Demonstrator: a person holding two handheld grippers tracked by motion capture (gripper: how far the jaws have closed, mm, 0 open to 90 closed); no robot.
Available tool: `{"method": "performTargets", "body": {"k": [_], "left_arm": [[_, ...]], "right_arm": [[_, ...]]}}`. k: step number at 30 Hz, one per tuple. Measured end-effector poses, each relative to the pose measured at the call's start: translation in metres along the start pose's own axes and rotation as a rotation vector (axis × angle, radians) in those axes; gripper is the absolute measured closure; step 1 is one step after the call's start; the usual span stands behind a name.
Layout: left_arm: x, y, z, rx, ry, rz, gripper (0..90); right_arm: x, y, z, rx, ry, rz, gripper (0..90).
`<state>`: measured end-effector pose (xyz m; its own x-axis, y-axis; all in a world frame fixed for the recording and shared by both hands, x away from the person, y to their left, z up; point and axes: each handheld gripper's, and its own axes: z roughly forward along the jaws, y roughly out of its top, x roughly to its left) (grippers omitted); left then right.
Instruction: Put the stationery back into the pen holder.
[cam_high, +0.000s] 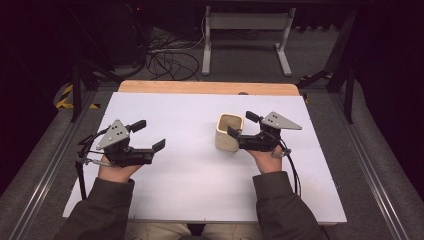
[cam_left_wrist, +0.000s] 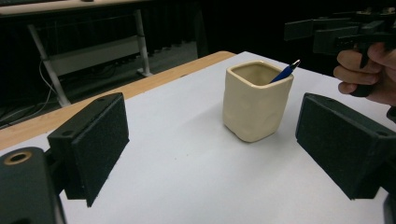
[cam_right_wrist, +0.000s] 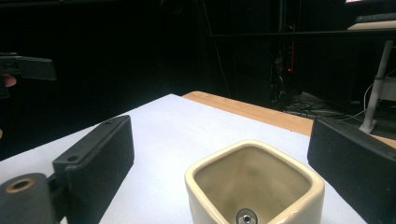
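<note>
A cream square cup (cam_high: 229, 132) stands upright on the white table (cam_high: 190, 175), right of centre. A blue pen (cam_left_wrist: 285, 72) leans inside it, its tip poking over the rim; the pen's end (cam_right_wrist: 246, 217) shows down inside the cup (cam_right_wrist: 254, 186). My right gripper (cam_high: 242, 125) is open just right of the cup, with its jaws astride the rim. My left gripper (cam_high: 149, 135) is open over the left part of the table, well apart from the cup (cam_left_wrist: 254, 100), with nothing between its pads (cam_left_wrist: 93, 144).
The table's far edge is a wooden strip (cam_high: 207, 87). Beyond it stand a white metal frame (cam_high: 247, 35) and loose cables (cam_high: 170, 60) on the floor. Dark stands flank the table at both sides.
</note>
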<state>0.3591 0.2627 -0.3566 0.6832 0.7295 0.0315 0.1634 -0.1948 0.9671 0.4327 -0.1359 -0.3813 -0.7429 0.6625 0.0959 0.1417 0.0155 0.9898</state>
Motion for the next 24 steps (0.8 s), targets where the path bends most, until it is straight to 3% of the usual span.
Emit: {"method": "performTargets", "body": {"k": [24], "left_arm": [[0.003, 0.000, -0.003, -0.002, 0.015, -0.002, 10.3]], "right_arm": [[-0.004, 0.001, -0.029, -0.013, -0.001, 0.029, 2.7]]}}
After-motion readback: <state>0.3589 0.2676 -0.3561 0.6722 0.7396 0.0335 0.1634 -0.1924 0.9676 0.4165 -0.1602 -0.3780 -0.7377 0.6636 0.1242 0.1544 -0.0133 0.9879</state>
